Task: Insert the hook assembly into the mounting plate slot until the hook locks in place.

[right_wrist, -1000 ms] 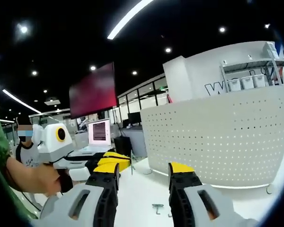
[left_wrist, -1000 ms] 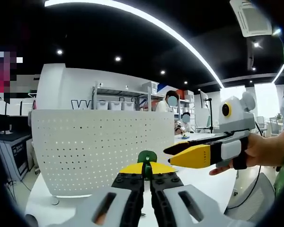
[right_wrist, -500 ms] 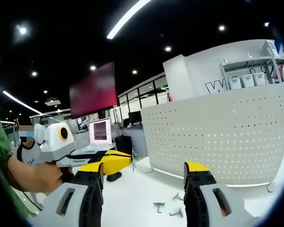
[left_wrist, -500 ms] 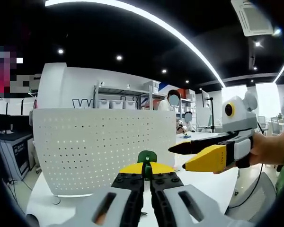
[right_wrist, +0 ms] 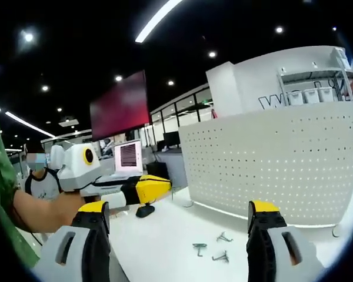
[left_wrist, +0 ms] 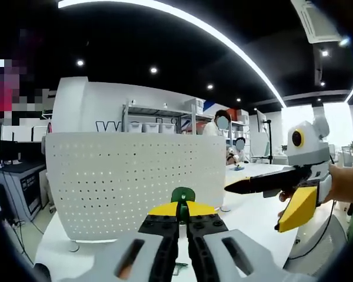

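I hold the green hook assembly clamped between the closed jaws of my left gripper, its rounded top standing up along the jaw line and facing the curved white perforated mounting plate, which stands upright on the white table. My right gripper has its jaws spread wide with nothing between them; in the left gripper view it reaches in from the right, a hand wrapped around its grip. Three small metal hooks lie loose on the tabletop (just before the plate's base). Shelved white bins sit behind; their contents I cannot tell.
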The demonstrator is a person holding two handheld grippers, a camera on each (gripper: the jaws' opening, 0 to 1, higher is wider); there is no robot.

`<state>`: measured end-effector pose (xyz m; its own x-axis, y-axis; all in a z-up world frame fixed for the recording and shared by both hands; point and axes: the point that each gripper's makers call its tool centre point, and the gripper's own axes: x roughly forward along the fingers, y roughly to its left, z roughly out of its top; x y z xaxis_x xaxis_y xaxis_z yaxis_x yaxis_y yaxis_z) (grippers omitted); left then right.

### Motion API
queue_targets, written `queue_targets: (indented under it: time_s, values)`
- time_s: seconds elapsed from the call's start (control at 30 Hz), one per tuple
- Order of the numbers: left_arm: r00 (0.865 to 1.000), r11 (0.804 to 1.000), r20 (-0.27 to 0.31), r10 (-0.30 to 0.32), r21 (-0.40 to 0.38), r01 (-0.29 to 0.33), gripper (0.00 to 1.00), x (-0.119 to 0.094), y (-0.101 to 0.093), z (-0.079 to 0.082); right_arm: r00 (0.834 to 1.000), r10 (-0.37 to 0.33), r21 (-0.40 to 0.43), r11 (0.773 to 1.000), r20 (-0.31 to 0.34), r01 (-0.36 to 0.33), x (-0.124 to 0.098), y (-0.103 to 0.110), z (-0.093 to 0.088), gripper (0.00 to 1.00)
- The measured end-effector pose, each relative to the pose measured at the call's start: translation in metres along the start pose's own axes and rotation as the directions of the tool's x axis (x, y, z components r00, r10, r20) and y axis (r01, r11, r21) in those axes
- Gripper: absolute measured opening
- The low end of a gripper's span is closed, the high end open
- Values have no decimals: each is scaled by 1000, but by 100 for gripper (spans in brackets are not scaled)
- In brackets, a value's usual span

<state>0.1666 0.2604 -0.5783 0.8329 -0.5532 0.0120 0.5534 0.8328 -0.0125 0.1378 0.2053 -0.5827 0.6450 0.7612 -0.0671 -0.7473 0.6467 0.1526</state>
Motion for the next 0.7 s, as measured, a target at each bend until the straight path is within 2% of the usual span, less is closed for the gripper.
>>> queue_targets:
  time_s: [0.33, 0.57, 0.7]
  values:
    - [999, 999, -12, 46, 8, -46, 3, 9, 15, -6, 999, -4, -20, 1000, -44, 3, -11, -8, -7, 100]
    - [996, 996, -23, 89, 7, -89, 3, 23, 36, -10, 999, -9, -21, 1000, -45, 8, -16, -15, -8, 100]
    - [993, 993, -17, 116, 7, -116, 3, 31, 49, -4, 999, -8, -17, 1000, -46, 7, -15, -17, -9, 100]
